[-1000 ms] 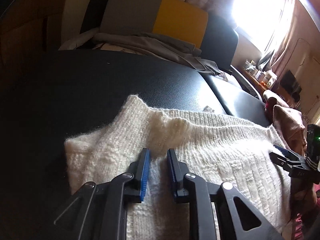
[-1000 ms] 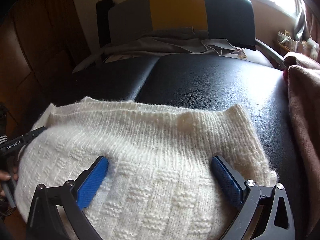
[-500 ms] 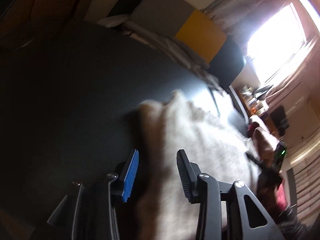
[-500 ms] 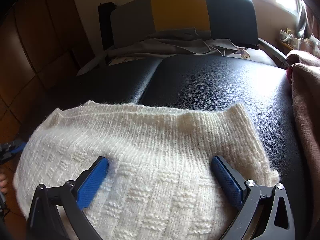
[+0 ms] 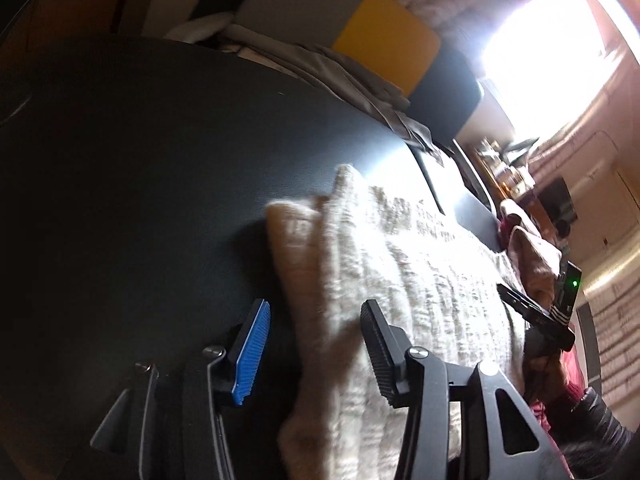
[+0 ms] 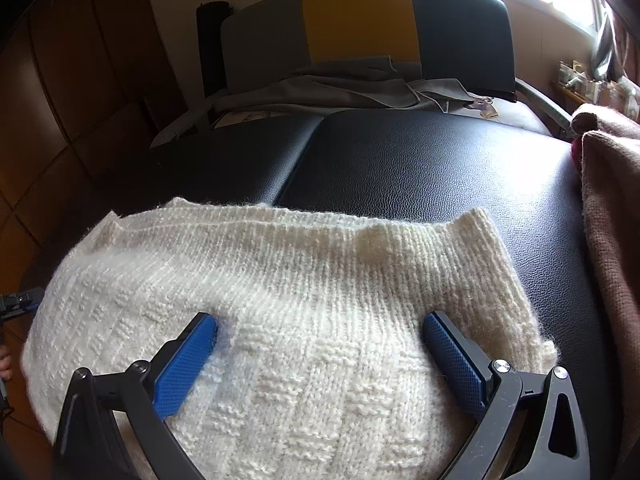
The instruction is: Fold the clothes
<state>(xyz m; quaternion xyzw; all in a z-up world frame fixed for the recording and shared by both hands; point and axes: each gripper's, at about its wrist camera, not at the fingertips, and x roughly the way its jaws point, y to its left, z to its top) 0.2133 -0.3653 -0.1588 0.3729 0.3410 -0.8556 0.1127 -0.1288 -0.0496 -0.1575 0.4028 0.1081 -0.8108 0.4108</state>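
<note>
My right tongs (image 6: 320, 344) stand wide, both blue pads pressed down onto the white knitted sweater (image 6: 288, 312), which fills the gap between them and runs on past either side. The ribbed edge of the sweater lies just ahead of the tips, on the black padded table (image 6: 420, 168). Off to the right of these tongs a brown knit garment (image 6: 612, 216) rests on the table edge, apart from the sweater. Farther ahead, beyond the bare padding, a crumpled grey cloth (image 6: 320, 92) lies against a grey, yellow and black chair back (image 6: 360, 20).

My left tongs (image 5: 316, 348) are also open, at a moderate spread, straddling the sweater's (image 5: 400, 264) left edge: the blue pad sits over the black table (image 5: 140, 160) just left of the fabric, the other pad over the knit. Whether either pad touches the fabric I cannot tell; the picture is blurred. To the right, across the sweater, the other tool (image 5: 536, 312) shows with a green light. Ahead and right, a bright window (image 5: 544, 40).
</note>
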